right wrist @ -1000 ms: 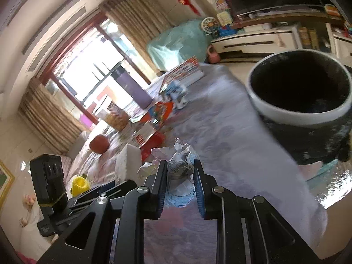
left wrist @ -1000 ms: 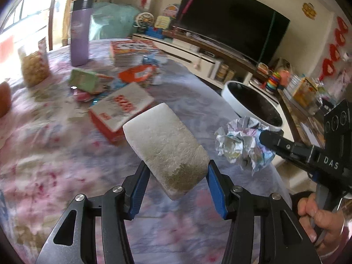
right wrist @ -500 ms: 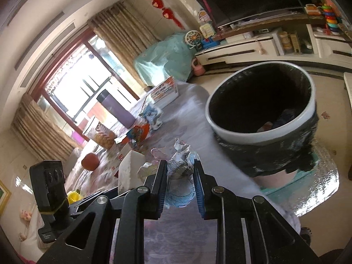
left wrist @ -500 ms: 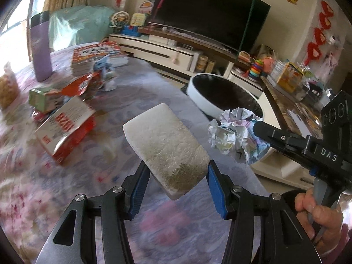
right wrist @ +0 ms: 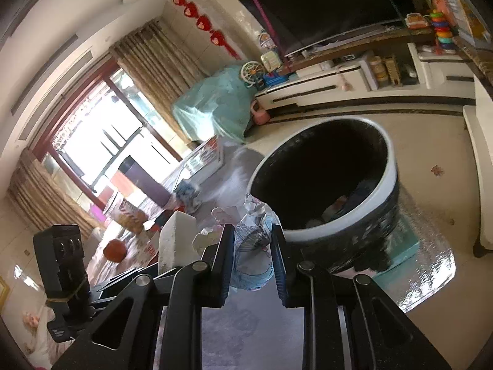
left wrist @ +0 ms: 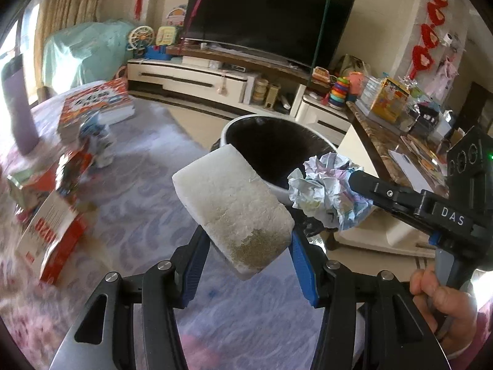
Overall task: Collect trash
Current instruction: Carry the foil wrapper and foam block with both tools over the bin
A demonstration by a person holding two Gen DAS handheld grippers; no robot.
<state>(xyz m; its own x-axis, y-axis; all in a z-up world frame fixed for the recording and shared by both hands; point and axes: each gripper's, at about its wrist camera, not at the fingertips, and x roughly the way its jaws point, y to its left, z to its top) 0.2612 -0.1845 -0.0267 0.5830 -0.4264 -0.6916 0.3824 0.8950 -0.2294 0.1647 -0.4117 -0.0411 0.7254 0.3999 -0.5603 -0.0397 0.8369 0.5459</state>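
My left gripper (left wrist: 246, 246) is shut on a white foam block (left wrist: 231, 206) with a dirty brown end, held above the table edge. My right gripper (right wrist: 251, 240) is shut on a crumpled paper ball (right wrist: 251, 237); the ball also shows in the left wrist view (left wrist: 326, 194), just right of the block. A white-rimmed trash bin with a black liner (left wrist: 277, 148) stands on the floor just beyond the table; in the right wrist view the bin (right wrist: 326, 178) is right of the paper and holds some trash. The foam block also shows in the right wrist view (right wrist: 175, 240).
The table has a purple floral cloth (left wrist: 148, 191). On it lie a red and white box (left wrist: 52, 234), a book stack (left wrist: 95, 108), small wrappers (left wrist: 98, 145) and a purple bottle (left wrist: 18, 108). A TV stand (left wrist: 215, 83) and a side table (left wrist: 400, 154) stand beyond.
Both grippers have moved with their loads from over the table toward the bin. The bin now fills more of both views, and the table items have slid off to the left.
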